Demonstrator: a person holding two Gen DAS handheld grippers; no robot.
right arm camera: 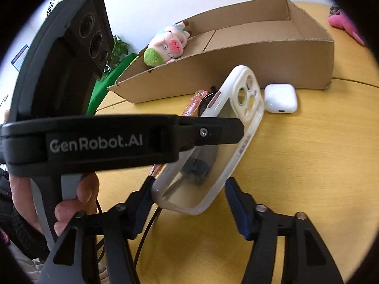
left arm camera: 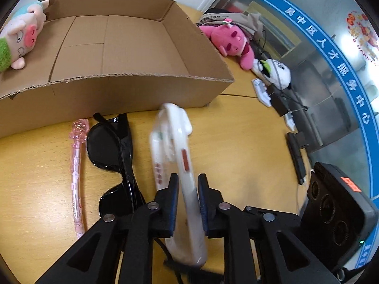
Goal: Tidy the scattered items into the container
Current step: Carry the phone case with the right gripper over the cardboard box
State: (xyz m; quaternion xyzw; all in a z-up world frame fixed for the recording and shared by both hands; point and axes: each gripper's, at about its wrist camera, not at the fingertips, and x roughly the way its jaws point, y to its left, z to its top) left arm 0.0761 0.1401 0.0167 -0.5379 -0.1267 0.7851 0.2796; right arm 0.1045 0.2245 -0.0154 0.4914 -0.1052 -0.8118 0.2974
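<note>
My left gripper (left arm camera: 187, 189) is shut on a white clear-backed phone case (left arm camera: 182, 156) and holds it on edge above the yellow table. The case also shows in the right wrist view (right arm camera: 236, 108), clamped by the left gripper (right arm camera: 227, 131). My right gripper (right arm camera: 189, 189) is open and empty, its jaws on either side of the case's lower end. The cardboard box (left arm camera: 132, 90) stands just behind, with a pig plush (left arm camera: 21, 35) in its left end. Black sunglasses (left arm camera: 113, 151) and a pink pen (left arm camera: 77, 165) lie left of the case. A white earbud case (right arm camera: 280, 98) sits by the box.
A pink plush (left arm camera: 231, 39) and a white plush (left arm camera: 277, 72) lie right of the box near cables and dark gear (left arm camera: 296, 151). A glass wall with a blue band (left arm camera: 331, 59) is on the right. A green plant (right arm camera: 113, 56) stands left of the box.
</note>
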